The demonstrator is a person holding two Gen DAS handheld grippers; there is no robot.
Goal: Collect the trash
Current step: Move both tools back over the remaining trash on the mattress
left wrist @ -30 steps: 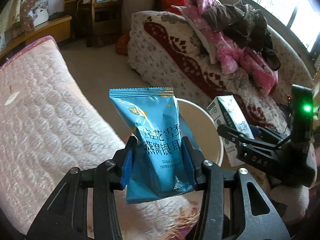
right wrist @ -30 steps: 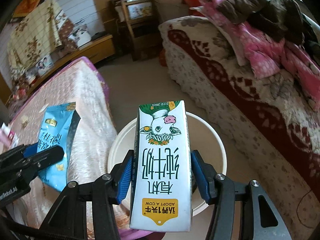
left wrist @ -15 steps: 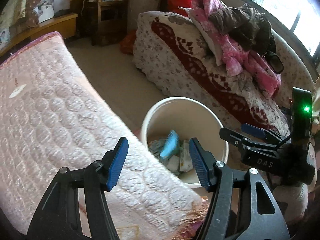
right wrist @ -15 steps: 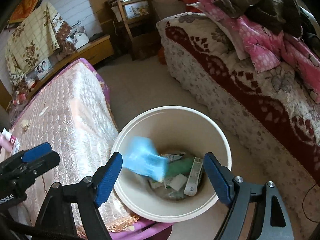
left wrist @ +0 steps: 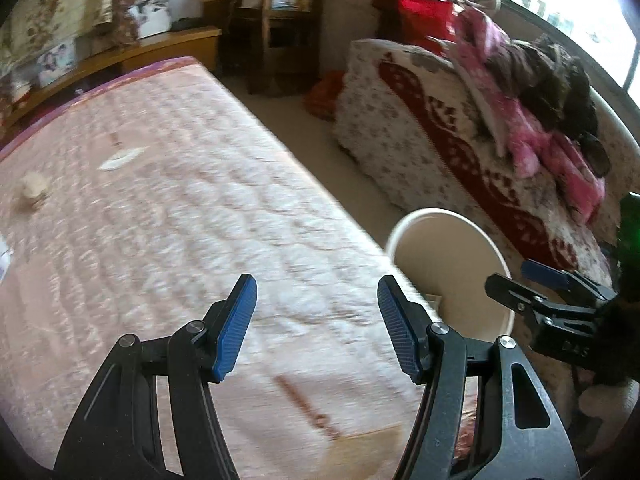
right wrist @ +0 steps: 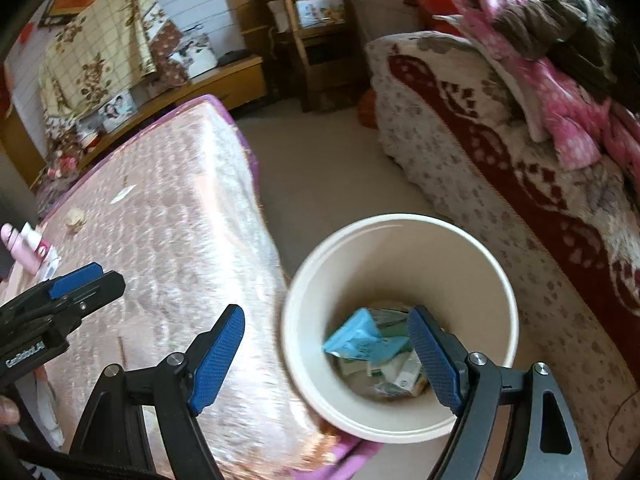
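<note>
A cream round trash bin (right wrist: 496, 280) stands on the floor beside the pink quilted bed (right wrist: 172, 240). Inside it lie a blue snack bag (right wrist: 356, 340), a milk carton (right wrist: 408, 376) and other wrappers. My right gripper (right wrist: 328, 356) is open and empty above the bin's near rim. My left gripper (left wrist: 316, 324) is open and empty over the bed (left wrist: 160, 220), with the bin (left wrist: 448, 264) to its right. On the bed lie a crumpled tissue (left wrist: 34, 188), a white scrap (left wrist: 120, 158) and a pink-white tube (right wrist: 24, 246).
A sofa (right wrist: 500, 184) with a red-patterned cover and piled pink clothes (right wrist: 560, 92) stands right of the bin. A wooden shelf (right wrist: 312, 40) and a low cabinet (right wrist: 224, 80) stand at the back. Bare floor (right wrist: 320, 168) lies between bed and sofa.
Both grippers opened and dropped the blue snack bag and the milk carton into the bin. Both then swung left toward the bed, the left one more.
</note>
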